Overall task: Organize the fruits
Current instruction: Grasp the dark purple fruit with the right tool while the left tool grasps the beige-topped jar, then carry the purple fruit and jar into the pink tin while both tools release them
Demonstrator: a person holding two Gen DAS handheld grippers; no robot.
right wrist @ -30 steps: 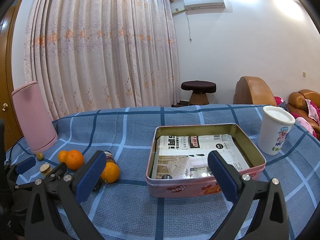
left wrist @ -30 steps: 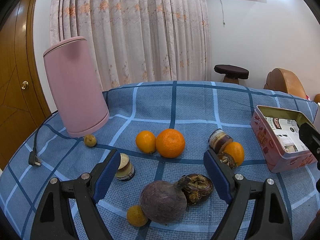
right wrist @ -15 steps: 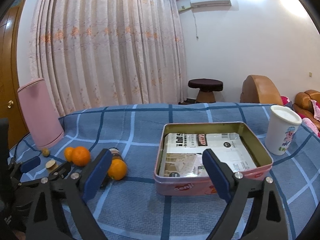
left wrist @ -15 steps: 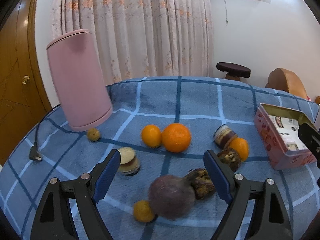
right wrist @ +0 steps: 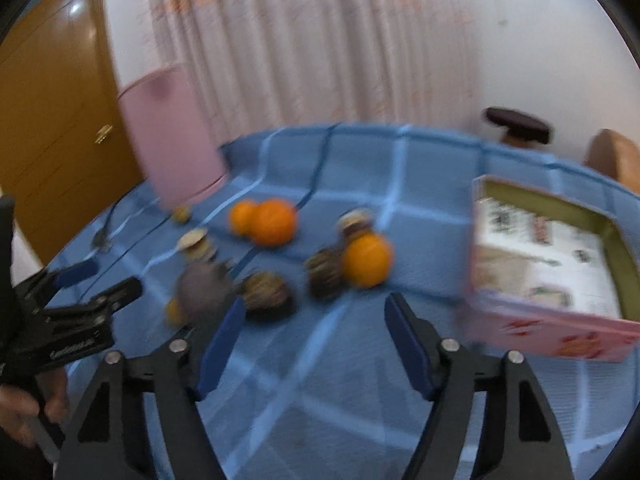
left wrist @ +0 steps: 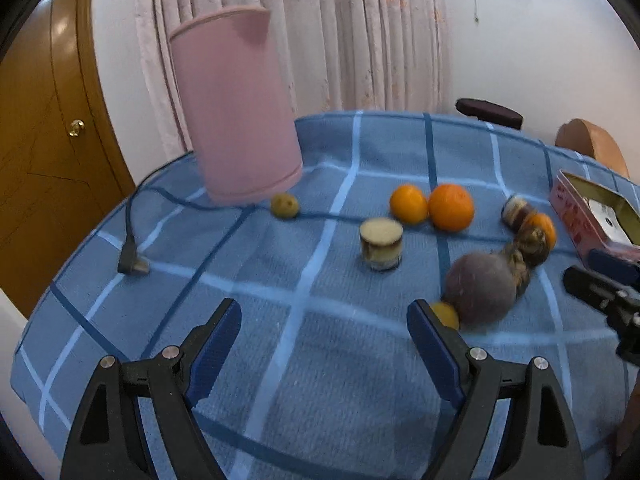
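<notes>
1. My left tool (left wrist: pixel 324 334) stood spread over bare blue checked cloth on the table (left wrist: pixel 320 400), with nothing between its blue pads.
2. The fruits all lay ahead of it and to its right: the dark purple round fruit (left wrist: pixel 480 287) sat just beyond the right pad, with a small yellow-orange fruit (left wrist: pixel 446 314) tucked against it, right by that pad's tip.
3. Farther off, two oranges (left wrist: pixel 432 206) touched each other, and a small brownish fruit (left wrist: pixel 285 205) lay near the foot of the pink canister (left wrist: pixel 236 108).
4. A small jar (left wrist: pixel 381 244) stood upright between the left tool and the oranges.
5. My right tool (right wrist: pixel 312 340) had just been closing, yet its pads were apart and gripped nothing; the view was blurred.
6. From it, an orange (right wrist: pixel 366 260) lay ahead between the pads' lines, beside a dark brown fruit (right wrist: pixel 324 274).
7. The open pink tin (right wrist: pixel 560 264) sat to the right, paper-lined and without fruit.
</notes>
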